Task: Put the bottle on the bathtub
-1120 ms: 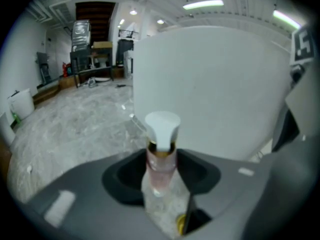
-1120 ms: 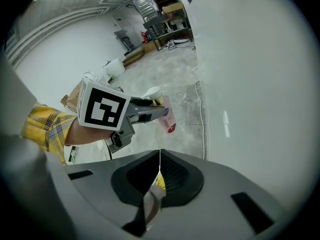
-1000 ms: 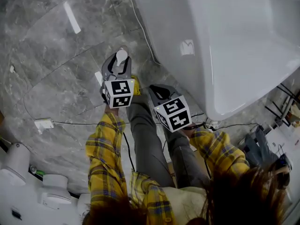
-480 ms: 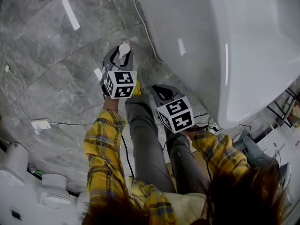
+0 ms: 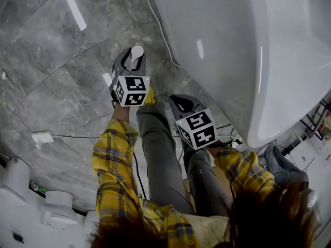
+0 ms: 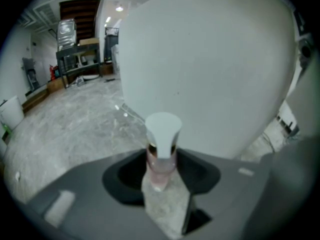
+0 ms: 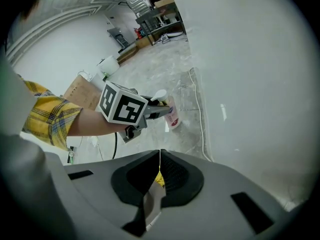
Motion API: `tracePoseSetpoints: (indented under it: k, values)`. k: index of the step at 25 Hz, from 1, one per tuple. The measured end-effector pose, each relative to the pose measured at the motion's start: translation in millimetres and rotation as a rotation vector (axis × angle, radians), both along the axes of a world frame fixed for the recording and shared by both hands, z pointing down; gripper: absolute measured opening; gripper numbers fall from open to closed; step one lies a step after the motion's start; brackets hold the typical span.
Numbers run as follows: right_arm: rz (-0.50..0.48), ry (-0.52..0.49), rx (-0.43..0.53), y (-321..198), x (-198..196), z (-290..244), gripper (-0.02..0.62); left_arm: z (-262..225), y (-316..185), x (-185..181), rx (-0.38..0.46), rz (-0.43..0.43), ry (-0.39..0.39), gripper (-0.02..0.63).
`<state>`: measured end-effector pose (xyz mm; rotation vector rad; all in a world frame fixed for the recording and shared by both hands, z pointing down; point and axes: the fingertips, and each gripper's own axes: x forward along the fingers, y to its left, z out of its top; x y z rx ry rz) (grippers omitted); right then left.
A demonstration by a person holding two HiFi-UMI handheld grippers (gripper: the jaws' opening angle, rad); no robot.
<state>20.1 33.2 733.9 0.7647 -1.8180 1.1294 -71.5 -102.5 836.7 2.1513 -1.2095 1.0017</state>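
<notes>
A small bottle [image 5: 136,52] with a white cap and pinkish body [image 6: 160,156] is held upright by my left gripper [image 5: 135,60], whose jaws are shut on its body [image 6: 160,165]. It hangs above the grey marble floor, just left of the white bathtub [image 5: 248,50], whose curved outer wall [image 6: 210,69] fills the left gripper view behind the bottle. My right gripper [image 5: 177,101] is lower and to the right, close to the tub's side, with its jaws shut on nothing [image 7: 159,153]. The right gripper view shows the left gripper [image 7: 152,109] and the bottle [image 7: 172,116] from the side.
A thin cable [image 5: 155,19] runs along the floor by the tub's base. A small white box [image 5: 41,137] lies on the floor at left. White fixtures [image 5: 20,180] stand at bottom left. Metal shelves [image 6: 75,59] and a cardboard box [image 7: 87,91] sit farther off.
The left gripper with the bottle has shifted slightly up and toward the bathtub. The right gripper has moved a little to the right and stays shut.
</notes>
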Motion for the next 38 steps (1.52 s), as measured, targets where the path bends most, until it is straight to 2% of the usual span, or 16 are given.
tracePoseSetpoints:
  k: [10,17,25,31,38]
  values:
    - [0.01,0.001,-0.001,2.6,6.2,6.4,0.015,18.2,14.4,-9.5,-0.01,-0.031,0.008,0.191]
    - [0.012,-0.009,-0.022,10.1,2.5,8.4,0.014,21.3,22.9,-11.2,-0.018,-0.006,0.014,0.192]
    - [0.013,-0.015,0.0,7.1,-0.7,7.2,0.014,23.7,29.3,-13.3,-0.041,0.016,-0.018,0.193]
    - [0.004,-0.023,0.013,9.3,-2.9,-4.9,0.014,8.0,25.2,-6.5,-0.025,0.003,0.008,0.247]
    - [0.005,-0.04,0.042,6.5,-7.6,-26.0,0.014,-15.5,28.7,-7.3,-0.02,-0.005,-0.005,0.247]
